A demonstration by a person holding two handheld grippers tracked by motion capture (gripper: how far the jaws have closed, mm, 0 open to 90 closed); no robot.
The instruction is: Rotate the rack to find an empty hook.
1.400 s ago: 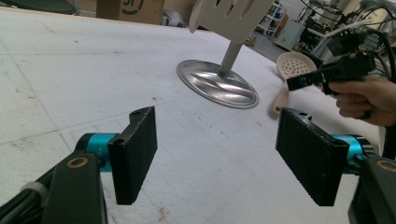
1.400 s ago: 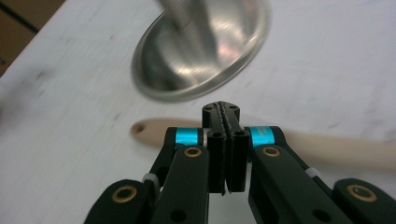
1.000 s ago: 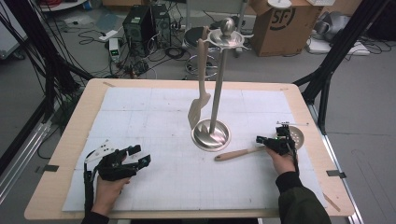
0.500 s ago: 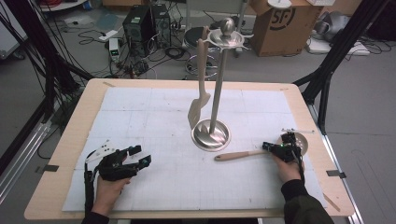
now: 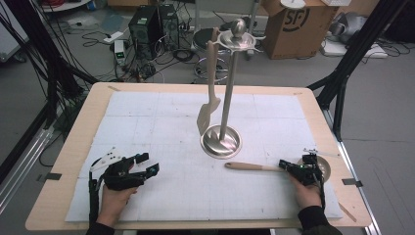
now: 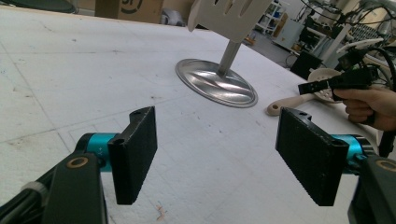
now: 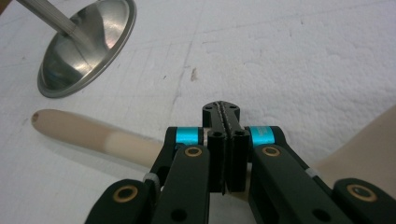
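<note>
Utensil stand [image 5: 221, 142] near the table's middle, with one spatula [image 5: 209, 98] hanging from its top ring. The skimmer spoon [image 5: 254, 167] lies flat on the mat just right of the stand's base, handle toward it. The right gripper [image 5: 288, 166] sits over the handle, jaws pressed together; whether they pinch the handle is hard to tell. The left gripper [image 5: 149, 163] rests spread wide, well apart. A firm grip near the bowl end, kept level, should ease hanging.
</note>
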